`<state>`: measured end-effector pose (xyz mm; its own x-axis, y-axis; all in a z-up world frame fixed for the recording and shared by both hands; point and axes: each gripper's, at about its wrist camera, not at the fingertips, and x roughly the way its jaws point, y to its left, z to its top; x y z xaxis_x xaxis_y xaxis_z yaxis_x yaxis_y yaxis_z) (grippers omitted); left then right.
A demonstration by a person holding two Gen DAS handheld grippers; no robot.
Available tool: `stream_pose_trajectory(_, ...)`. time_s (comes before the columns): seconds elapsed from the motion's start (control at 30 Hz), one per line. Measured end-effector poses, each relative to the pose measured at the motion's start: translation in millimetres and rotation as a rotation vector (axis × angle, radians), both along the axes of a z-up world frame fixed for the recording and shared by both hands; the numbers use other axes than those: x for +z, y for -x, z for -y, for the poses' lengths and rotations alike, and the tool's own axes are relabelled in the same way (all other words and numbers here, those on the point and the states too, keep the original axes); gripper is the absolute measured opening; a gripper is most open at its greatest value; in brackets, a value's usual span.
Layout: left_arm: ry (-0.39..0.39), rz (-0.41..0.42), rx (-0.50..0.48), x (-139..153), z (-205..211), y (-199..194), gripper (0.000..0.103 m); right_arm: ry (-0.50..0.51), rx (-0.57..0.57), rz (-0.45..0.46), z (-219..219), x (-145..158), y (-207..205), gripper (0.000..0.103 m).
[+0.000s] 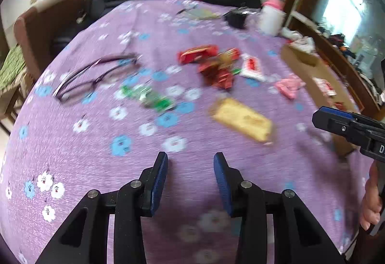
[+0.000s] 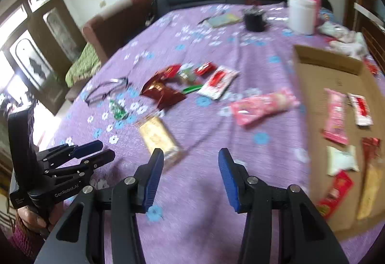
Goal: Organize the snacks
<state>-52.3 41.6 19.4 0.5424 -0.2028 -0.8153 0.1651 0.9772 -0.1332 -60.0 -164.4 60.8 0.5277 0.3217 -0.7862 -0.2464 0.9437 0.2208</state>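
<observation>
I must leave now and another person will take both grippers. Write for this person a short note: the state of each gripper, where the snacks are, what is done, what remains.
Left gripper: open, nothing between the jaws, above the purple cloth.
Right gripper: open, also empty.
Done: several packets already lie in the cardboard box, among them a pink packet and a white pouch.
Left on the cloth: yellow packet, long pink packet, white-and-red packet, dark red bag, green packet, and small red ones behind.
The glasses are no snack; leave them.
</observation>
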Motion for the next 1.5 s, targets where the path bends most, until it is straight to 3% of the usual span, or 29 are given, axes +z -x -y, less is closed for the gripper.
stream_pose_trajectory(0.17, 0.026, 0.011, 0.007, -1.0, -7.1, -3.4, 0.043, 0.076, 0.087, -0.031, -38.4, -14.6, -15.6, 0.046)
stream_pose_trajectory(0.27, 0.039, 0.010, -0.006, -0.9, -8.6, -8.6, 0.053, 0.135, 0.154, -0.015, -57.4, -20.6, -24.1, 0.048)
stream_pose_trajectory(0.43, -0.005, 0.025, -0.032, -2.8, 3.6, -17.8, 0.069, 0.209, 0.200, -0.007, -70.6, -39.3, -34.7, 0.048)
stream_pose_trajectory(0.5, -0.027, 0.032, -0.046, -4.0, 14.3, -20.9, 0.072, 0.233, 0.168, 0.010, -66.2, -39.7, -38.1, 0.033)
stream_pose_trajectory(0.63, -0.058, 0.025, -0.088, -7.5, 38.2, -30.3, 0.092, 0.184, 0.054, -0.005, -36.9, -38.3, -47.5, 0.033)
stream_pose_trajectory(0.73, -0.113, 0.030, -0.125, -13.6, 57.5, -37.6, 0.103, 0.206, -0.022, 0.023, -21.3, -38.7, -47.3, 0.033)
stream_pose_trajectory(0.77, -0.139, 0.043, -0.128, -15.2, 62.6, -39.5, 0.103, 0.204, -0.027, 0.031, -19.7, -38.9, -47.7, 0.033)
stream_pose_trajectory(0.93, -0.126, 0.055, -0.126, -12.6, 64.5, -40.4, 0.103, 0.254, -0.030, 0.105, -24.4, -42.8, -43.8, 0.037)
stream_pose_trajectory(1.0, -0.126, 0.054, -0.125, -12.3, 64.4, -40.7, 0.103, 0.249, -0.044, 0.103, -22.3, -43.3, -45.5, 0.043)
stream_pose_trajectory(1.17, -0.123, 0.055, -0.126, -12.7, 64.5, -40.5, 0.103, 0.246, -0.117, 0.093, -11.7, -46.3, -49.2, 0.077)
stream_pose_trajectory(1.27, -0.123, 0.055, -0.126, -13.1, 65.0, -40.7, 0.103, 0.231, -0.144, 0.065, -5.2, -49.0, -52.2, 0.092)
stream_pose_trajectory(1.4, -0.123, 0.055, -0.126, -12.6, 64.6, -41.2, 0.103, 0.223, -0.176, 0.045, -0.2, -51.3, -53.5, 0.102)
stream_pose_trajectory(1.5, -0.123, 0.055, -0.126, -12.5, 64.9, -41.0, 0.103, 0.223, -0.185, 0.039, 1.3, -52.0, -53.7, 0.103)
